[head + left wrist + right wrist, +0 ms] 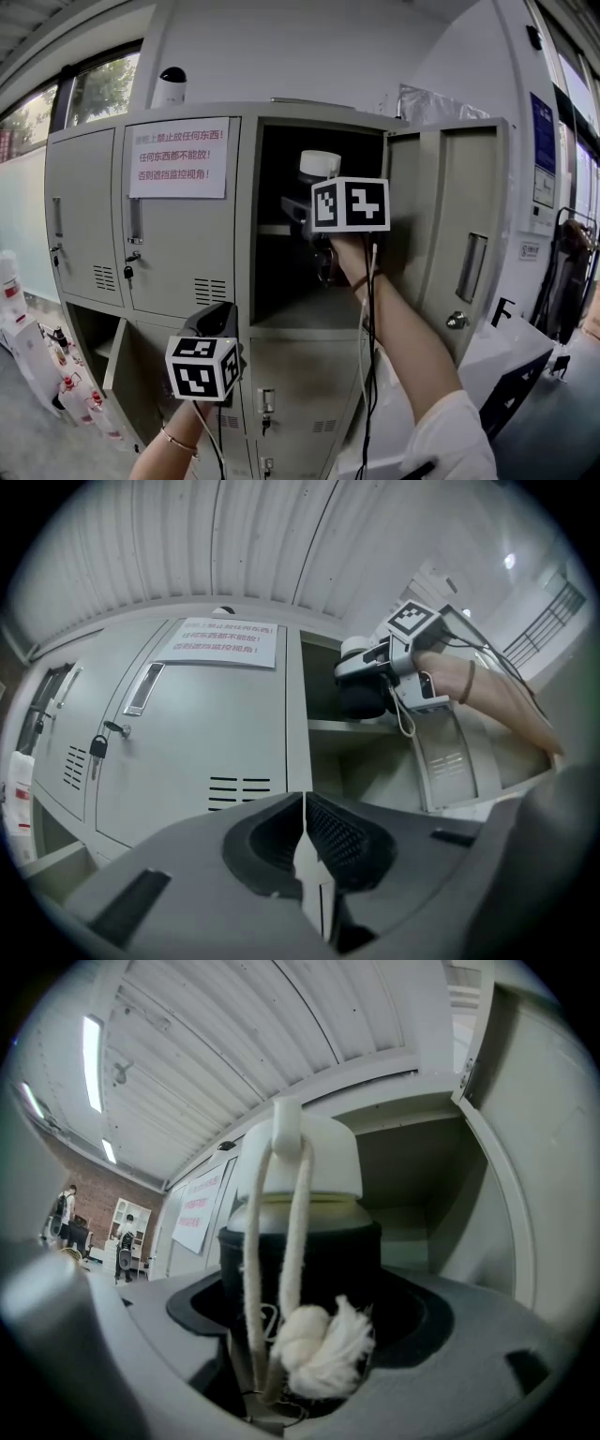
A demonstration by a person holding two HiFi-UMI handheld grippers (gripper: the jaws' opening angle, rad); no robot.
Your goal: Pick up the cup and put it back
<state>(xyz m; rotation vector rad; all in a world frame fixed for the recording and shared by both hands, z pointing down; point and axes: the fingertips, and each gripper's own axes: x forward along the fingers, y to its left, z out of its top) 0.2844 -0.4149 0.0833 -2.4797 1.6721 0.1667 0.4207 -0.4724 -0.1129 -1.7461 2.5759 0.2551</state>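
Observation:
The cup (320, 163) has a white lid, a dark sleeve and a white knotted cord. My right gripper (309, 220) is shut on it, held up at the mouth of the open upper compartment (309, 314) of a grey locker. In the right gripper view the cup (300, 1241) fills the space between the jaws of the right gripper (300, 1279), with the cord knot hanging in front. The left gripper view shows the cup (361, 672) from below. My left gripper (214, 323) hangs lower, before the shut lower doors; in its own view the left gripper (302, 855) is shut on nothing.
The compartment's door (459, 234) stands open to the right, and a shelf (274, 230) crosses the inside. A paper notice (178, 157) hangs on the neighbouring shut door. A lower left locker door (122, 375) is open, with bottles (70, 394) on the floor beside it.

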